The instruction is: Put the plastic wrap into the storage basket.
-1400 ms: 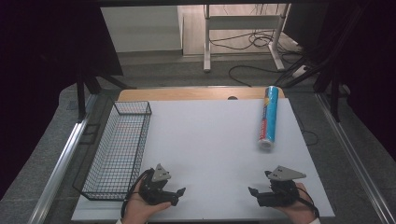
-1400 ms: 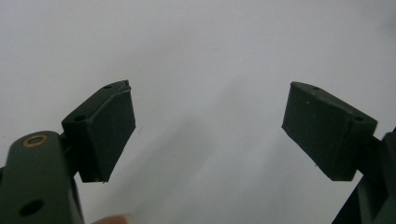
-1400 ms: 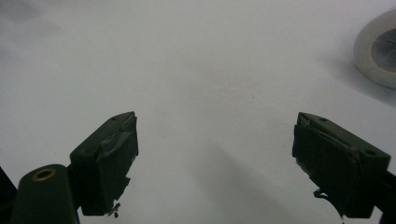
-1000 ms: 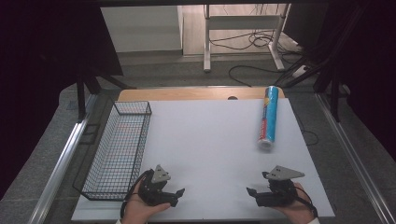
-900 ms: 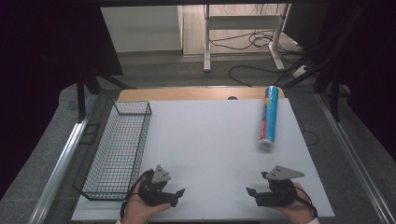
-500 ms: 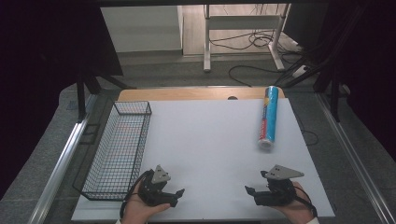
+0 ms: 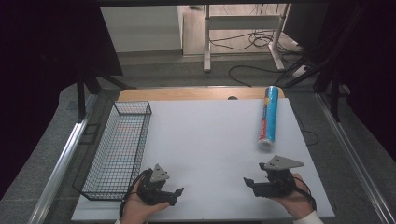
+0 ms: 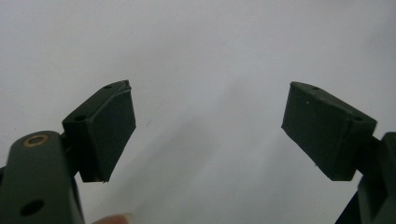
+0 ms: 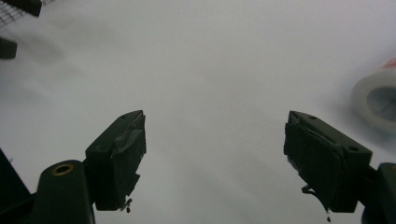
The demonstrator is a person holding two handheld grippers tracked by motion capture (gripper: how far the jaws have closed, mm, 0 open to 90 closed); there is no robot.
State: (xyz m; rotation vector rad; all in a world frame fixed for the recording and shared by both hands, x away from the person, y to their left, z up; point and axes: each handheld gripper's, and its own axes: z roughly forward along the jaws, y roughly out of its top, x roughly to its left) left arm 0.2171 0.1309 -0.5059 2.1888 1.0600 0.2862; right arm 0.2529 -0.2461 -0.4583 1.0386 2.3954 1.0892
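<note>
A long blue and red tube point(image 7: 268, 115) with a white near end lies on the white table point(image 7: 205, 140) at the right, pointing away from me. Its white end point(image 9: 376, 97) shows blurred at the right edge of the right gripper view. A black wire basket point(image 7: 119, 147) stands along the table's left side. My left gripper point(image 7: 176, 192) rests near the front edge beside the basket, jaws wide apart over bare table point(image 8: 210, 93). My right gripper point(image 7: 248, 182) rests near the front right, open and holding nothing, a short way in front of the tube.
Beyond the table's wooden far edge point(image 7: 187, 94) lie a grey floor, a white desk frame point(image 7: 243, 28) and loose cables point(image 7: 252, 44). Metal rails point(image 7: 60, 163) run along both sides of the table. A basket corner point(image 9: 11, 16) and the other gripper's jaw point(image 9: 7, 46) show top left in the right gripper view.
My right gripper has crept slightly to the left. The left gripper, tube and basket have not moved.
</note>
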